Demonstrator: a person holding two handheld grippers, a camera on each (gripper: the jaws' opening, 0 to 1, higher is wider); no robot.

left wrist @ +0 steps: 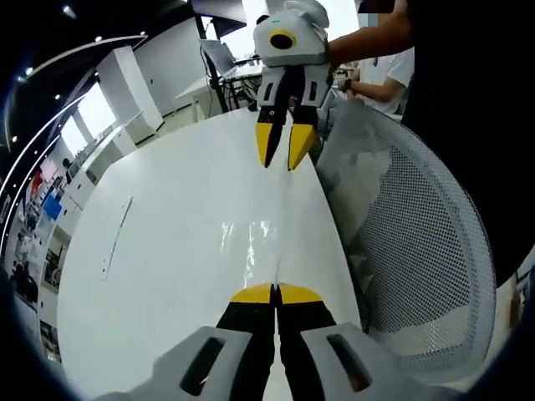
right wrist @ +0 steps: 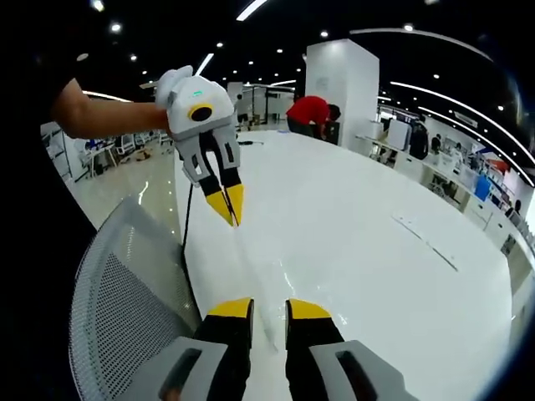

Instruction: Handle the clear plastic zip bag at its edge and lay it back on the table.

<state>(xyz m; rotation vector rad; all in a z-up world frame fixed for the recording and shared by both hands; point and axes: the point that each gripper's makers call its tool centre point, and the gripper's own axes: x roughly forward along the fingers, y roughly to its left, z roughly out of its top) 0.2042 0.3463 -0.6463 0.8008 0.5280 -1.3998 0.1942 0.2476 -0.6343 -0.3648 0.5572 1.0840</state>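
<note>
White and glossy, the long table [left wrist: 167, 251] reflects the ceiling strip lights of an open office hall, with a grey mesh chair back [left wrist: 418, 251] at its edge and a person in red [right wrist: 313, 113] bent over at the far end. The clear plastic zip bag [left wrist: 249, 246] lies flat on the tabletop between the two grippers, seen mostly as glare. The left gripper [left wrist: 274, 293] has its yellow tips pressed together at the bag's near edge, though I cannot tell if they pinch it, while the right gripper [right wrist: 269, 309] hangs above the table with jaws spread.

No text, label, brand, number or sign is legible in either view.
</note>
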